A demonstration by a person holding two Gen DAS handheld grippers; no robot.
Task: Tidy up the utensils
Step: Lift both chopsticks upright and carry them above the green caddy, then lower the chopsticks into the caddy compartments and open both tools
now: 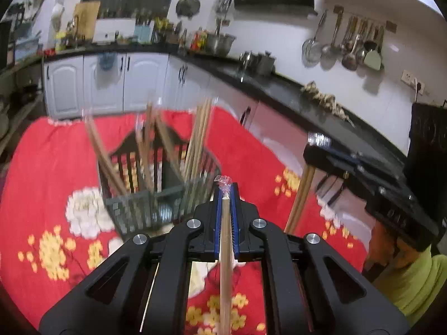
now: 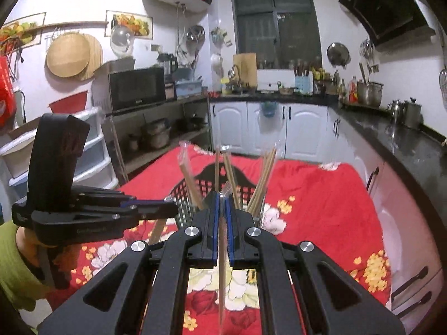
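My left tongs (image 1: 226, 192): matte black frame, blue ribbed pads on the inner finger faces, four round silver screw heads across the linkage, triangular cutouts in the side arms. Right tongs (image 2: 222, 203): same build, same blue pads and silver screws. From the right cam I see faint embossed lettering on the left unit's side and a tall black handle. Sleeve (image 2: 12, 265) is lime green.

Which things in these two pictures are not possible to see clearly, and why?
- Left wrist view: the holder and its chopsticks are blurred; slot contents unclear.
- Both views: the chopsticks held by the left gripper and right gripper run off the bottom edge.
- Right wrist view: the gripper hides the holder's front.
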